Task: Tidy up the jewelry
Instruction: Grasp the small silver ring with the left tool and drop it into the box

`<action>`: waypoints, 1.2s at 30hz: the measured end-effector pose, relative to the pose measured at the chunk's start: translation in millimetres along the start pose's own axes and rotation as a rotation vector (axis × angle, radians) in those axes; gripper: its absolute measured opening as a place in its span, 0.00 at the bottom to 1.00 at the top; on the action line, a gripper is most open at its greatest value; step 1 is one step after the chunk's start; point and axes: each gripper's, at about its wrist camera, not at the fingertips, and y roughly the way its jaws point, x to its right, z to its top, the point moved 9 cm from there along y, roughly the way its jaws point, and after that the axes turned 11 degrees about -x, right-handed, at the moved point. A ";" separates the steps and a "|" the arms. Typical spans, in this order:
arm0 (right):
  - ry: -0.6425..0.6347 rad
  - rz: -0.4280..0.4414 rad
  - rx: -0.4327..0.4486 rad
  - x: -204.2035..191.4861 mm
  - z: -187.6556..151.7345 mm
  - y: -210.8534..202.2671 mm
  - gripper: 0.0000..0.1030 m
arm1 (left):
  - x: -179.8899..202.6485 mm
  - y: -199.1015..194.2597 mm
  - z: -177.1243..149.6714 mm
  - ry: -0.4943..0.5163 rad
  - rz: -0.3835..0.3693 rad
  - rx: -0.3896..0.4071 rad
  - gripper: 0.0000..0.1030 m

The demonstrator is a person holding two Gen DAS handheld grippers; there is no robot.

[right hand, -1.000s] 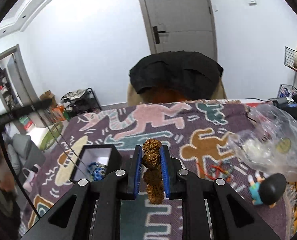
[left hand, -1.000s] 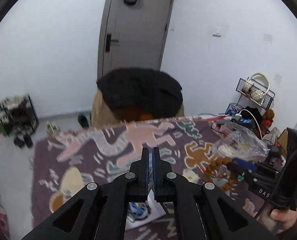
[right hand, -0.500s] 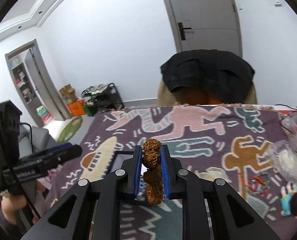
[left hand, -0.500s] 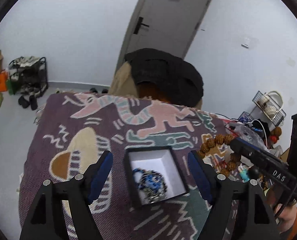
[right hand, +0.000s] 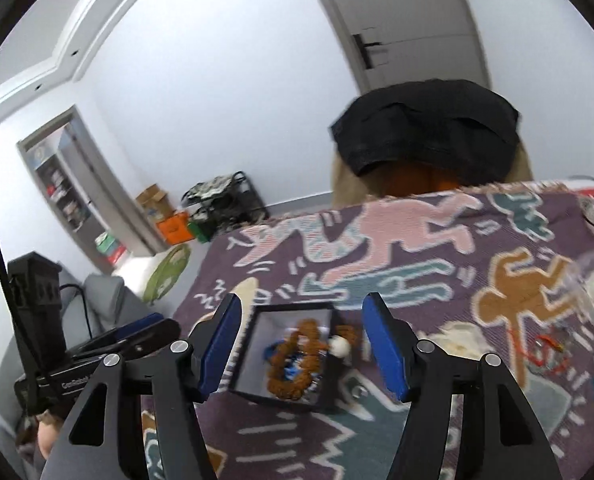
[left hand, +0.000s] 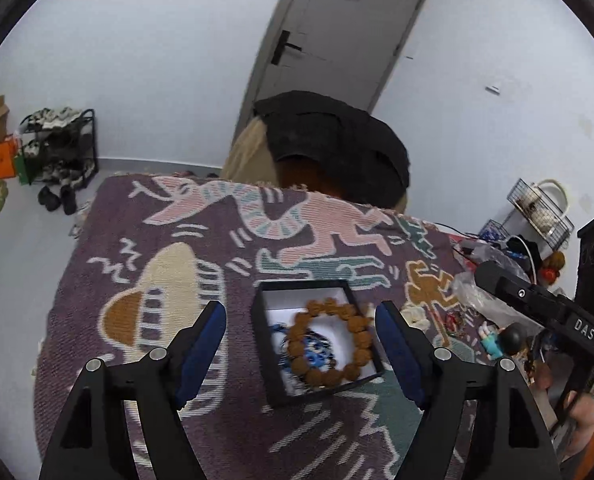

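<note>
- Black box (left hand: 317, 344), white-lined, sits open on the patterned cloth (left hand: 177, 240) covering the bench.
- Brown bead bracelet (left hand: 331, 344) lies inside the box, on top of blue beaded jewelry (left hand: 317, 350).
- Left gripper (left hand: 301, 344): fingers wide apart, nothing between the pads, box beyond them.
- Right gripper (right hand: 301, 344): fingers opening, gripping nothing, bracelet lying in the box below.

Bright, even indoor light, soft shadows only. Both fisheye views bend the white walls (left hand: 157, 60) and door (right hand: 413, 20) at dark corners (right view smeared by motion, especially its right edge).
</note>
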 end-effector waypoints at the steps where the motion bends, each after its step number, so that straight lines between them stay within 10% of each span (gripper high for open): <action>1: 0.019 -0.015 0.004 9.5 -2.1 -4.2 0.61 | 5.3 2.2 -0.1 0.011 -0.004 -0.002 0.76; 23: 0.242 -0.151 0.009 136.4 -50.7 -57.1 0.61 | 148.7 92.0 -40.1 0.263 -0.179 -0.213 0.52; 36: 0.288 -0.148 0.005 153.8 -62.0 -58.5 0.61 | 109.6 127.2 -65.3 0.293 0.016 -0.315 0.49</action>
